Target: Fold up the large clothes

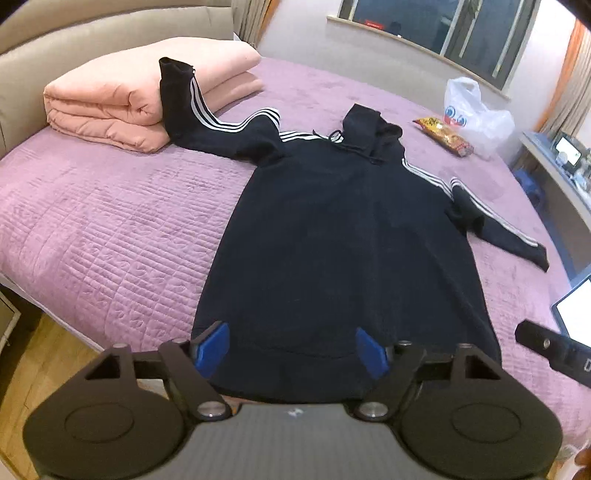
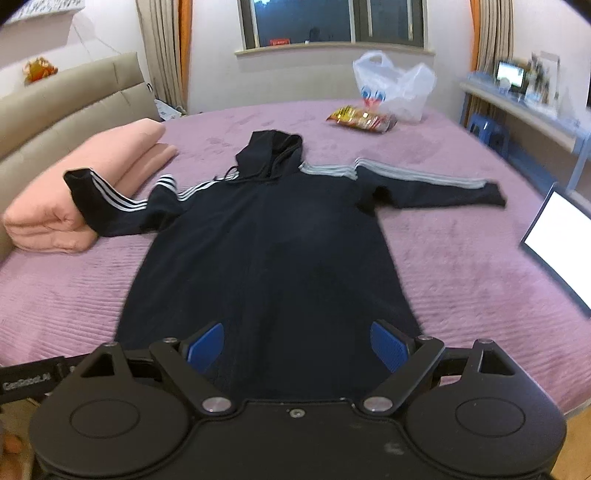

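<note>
1. A black hoodie (image 1: pixel 332 236) is lying flat on the purple bedspread (image 1: pixel 110 221), hem at the near edge, hood (image 1: pixel 364 125) pointing far toward the window (image 2: pixel 332 22).
2. Its left sleeve (image 1: pixel 195 107) is stretching out to the far left, with its cuff resting up on a folded pink blanket (image 1: pixel 122 92); white stripes are running along it.
3. Its right sleeve (image 2: pixel 436 184) is lying straight out to the right on the bedspread, well apart from everything else there.
4. The left gripper (image 1: pixel 291 349) is hovering over the near hem, jaws spread wide, its blue pads (image 1: pixel 212 347) showing against the black cloth and holding nothing; whether they are touching the fabric I cannot tell.
5. The right gripper (image 2: pixel 297 347) is hanging over the same hem, jaws likewise spread wide and pinching nothing, blue pads (image 2: pixel 388 347) sitting over the lower body of the hoodie.
6. In the left wrist view, part of the right gripper is showing at the right edge, just beside the hoodie's near right corner.
7. A white plastic bag (image 2: pixel 391 85) is sitting on the far right of the bed, with a snack packet (image 2: pixel 360 118) lying just in front of it, touching or nearly so.
8. A lit laptop screen (image 2: pixel 561 240) is standing at the right edge of the bed.
9. A beige headboard (image 2: pixel 55 107) is running along the left side behind the blanket.
</note>
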